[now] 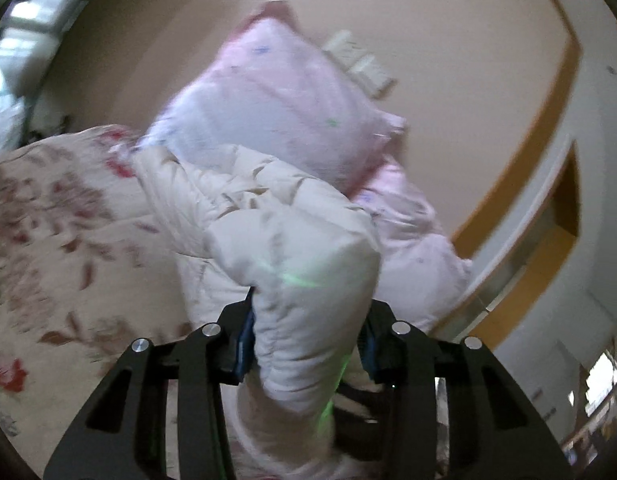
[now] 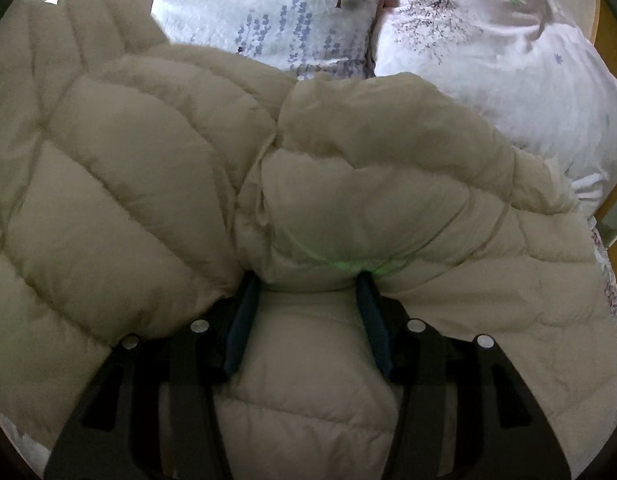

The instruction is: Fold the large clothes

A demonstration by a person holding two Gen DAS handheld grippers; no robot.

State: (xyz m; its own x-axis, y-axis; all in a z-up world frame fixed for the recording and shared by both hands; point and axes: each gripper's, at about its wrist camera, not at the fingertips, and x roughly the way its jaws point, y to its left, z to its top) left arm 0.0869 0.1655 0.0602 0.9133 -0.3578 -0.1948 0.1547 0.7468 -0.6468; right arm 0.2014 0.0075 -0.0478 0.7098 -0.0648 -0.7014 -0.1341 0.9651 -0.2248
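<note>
Our left gripper (image 1: 306, 340) pinches a thick fold of the cream puffer coat (image 1: 268, 232), its blue pads (image 1: 244, 344) pressed into the padding on both sides; the view is blurred. Our right gripper (image 2: 308, 316) also clamps a bulging fold of the coat (image 2: 148, 168) between its pads (image 2: 240, 328). The coat spreads over the bed (image 1: 48, 240), on a floral cover, reaching toward its head edge, where two pale printed pillows (image 2: 288, 12) stand against the beige wall (image 1: 428, 40).
</note>
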